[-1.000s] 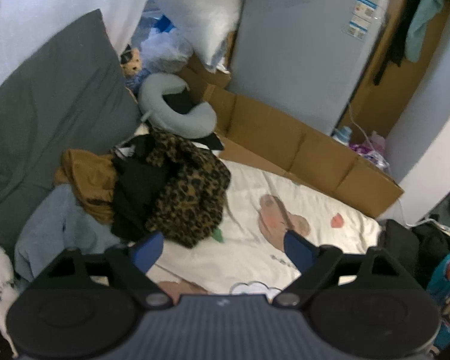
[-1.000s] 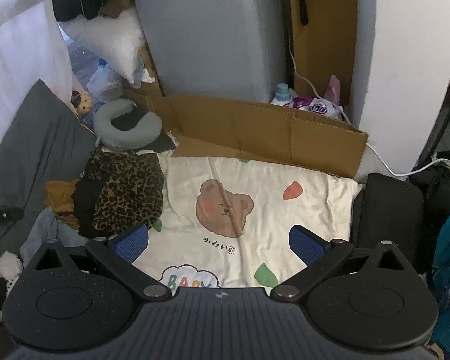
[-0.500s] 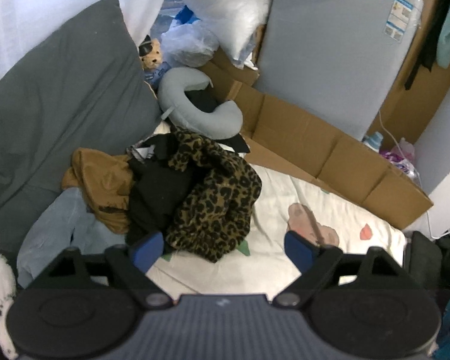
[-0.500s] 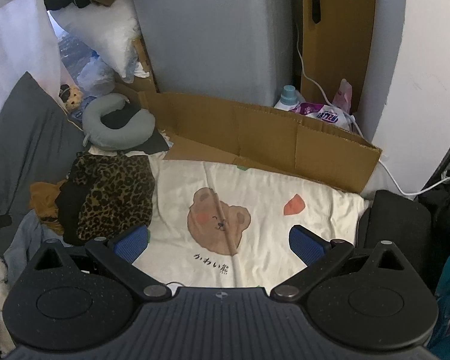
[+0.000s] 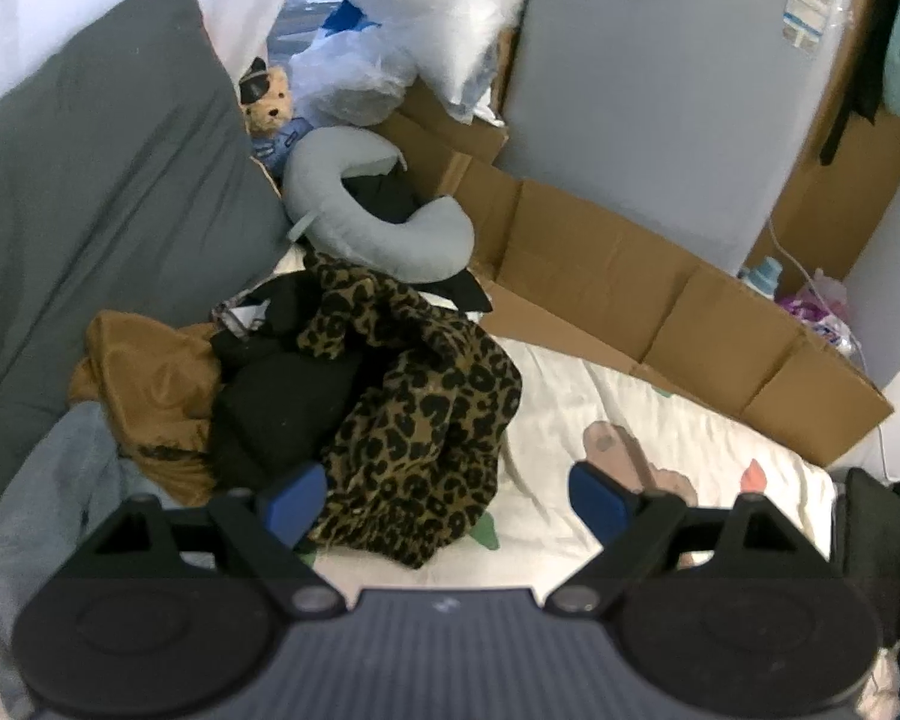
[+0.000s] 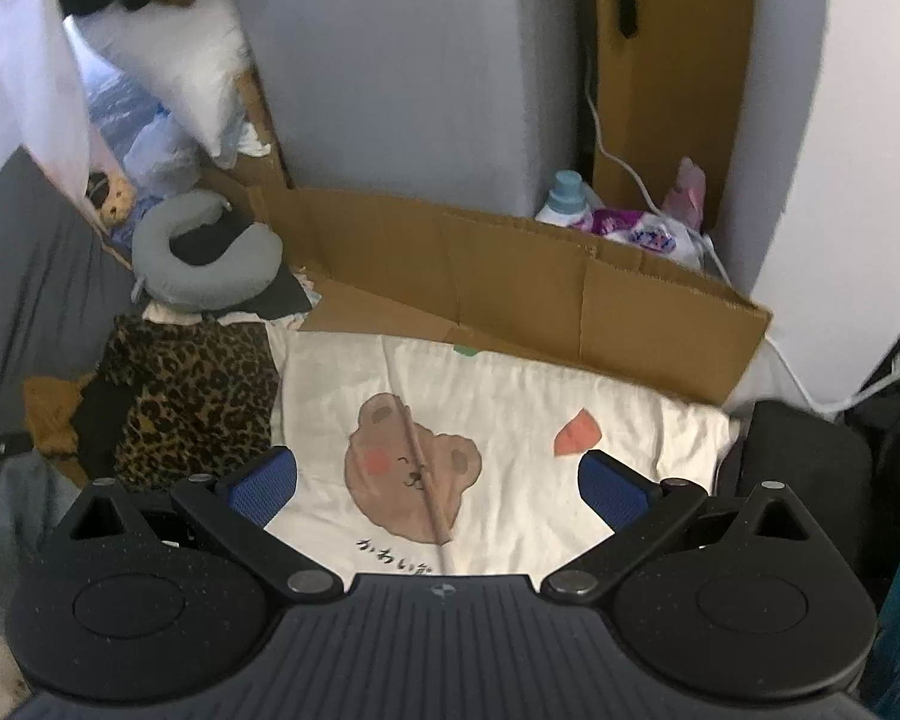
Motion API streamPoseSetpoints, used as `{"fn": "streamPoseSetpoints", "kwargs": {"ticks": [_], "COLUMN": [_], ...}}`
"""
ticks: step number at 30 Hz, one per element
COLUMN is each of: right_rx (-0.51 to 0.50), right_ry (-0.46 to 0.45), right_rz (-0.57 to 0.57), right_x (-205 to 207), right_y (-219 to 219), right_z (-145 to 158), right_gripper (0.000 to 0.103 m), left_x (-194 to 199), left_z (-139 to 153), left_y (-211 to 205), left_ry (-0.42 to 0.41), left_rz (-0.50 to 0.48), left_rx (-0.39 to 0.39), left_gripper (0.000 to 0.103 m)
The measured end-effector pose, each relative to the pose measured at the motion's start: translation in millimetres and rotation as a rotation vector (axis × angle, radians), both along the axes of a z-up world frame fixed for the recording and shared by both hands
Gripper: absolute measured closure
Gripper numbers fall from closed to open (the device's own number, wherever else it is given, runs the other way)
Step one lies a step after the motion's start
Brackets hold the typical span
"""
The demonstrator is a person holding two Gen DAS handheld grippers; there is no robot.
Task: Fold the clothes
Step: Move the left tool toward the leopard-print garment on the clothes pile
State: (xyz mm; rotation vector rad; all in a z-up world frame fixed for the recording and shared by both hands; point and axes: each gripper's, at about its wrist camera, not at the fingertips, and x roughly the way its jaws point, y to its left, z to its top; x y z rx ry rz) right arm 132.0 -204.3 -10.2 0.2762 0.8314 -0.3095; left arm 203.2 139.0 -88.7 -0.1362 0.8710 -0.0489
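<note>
A heap of clothes lies on the left of the bed: a leopard-print garment (image 5: pixel 420 420) (image 6: pixel 192 396) on top, a black one (image 5: pixel 276 402) and a mustard-brown one (image 5: pixel 144 384) beside it, a light blue one (image 5: pixel 48 480) lower left. My left gripper (image 5: pixel 444 501) hovers open just above the leopard garment's near edge, nothing between its blue pads. My right gripper (image 6: pixel 438 489) is open over the cream bear-print sheet (image 6: pixel 510 420), holding nothing.
A grey pillow (image 5: pixel 102 180) leans at the left. A grey neck pillow (image 5: pixel 378 228) and a teddy bear (image 5: pixel 270 108) lie behind the heap. A flattened cardboard box (image 6: pixel 510 282) borders the bed's far edge, before a grey appliance (image 6: pixel 414 72). Dark bags (image 6: pixel 804 456) sit at the right.
Both grippers have come forward and down toward the bed. The clothes heap looks larger and nearer in the left wrist view. The jaws have kept their width.
</note>
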Motion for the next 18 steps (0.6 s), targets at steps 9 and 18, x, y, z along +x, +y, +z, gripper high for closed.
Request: {"fn": "streamPoseSetpoints", "kwargs": {"ticks": [9, 18], "right_rx": [0.005, 0.009], "right_ry": [-0.004, -0.087], "right_rz": [0.125, 0.175], "right_x": [16.3, 24.4], "right_y": [8.2, 0.7], "right_z": [-26.0, -84.0], "right_gripper": [0.000, 0.000], "left_x": [22.4, 47.0], "left_z": [-41.3, -100.0], "left_y": [-4.2, 3.2], "left_ry": [-0.013, -0.022], "left_rz": [0.017, 0.030], "left_rx": [0.008, 0.037], "left_gripper": [0.013, 0.013]}}
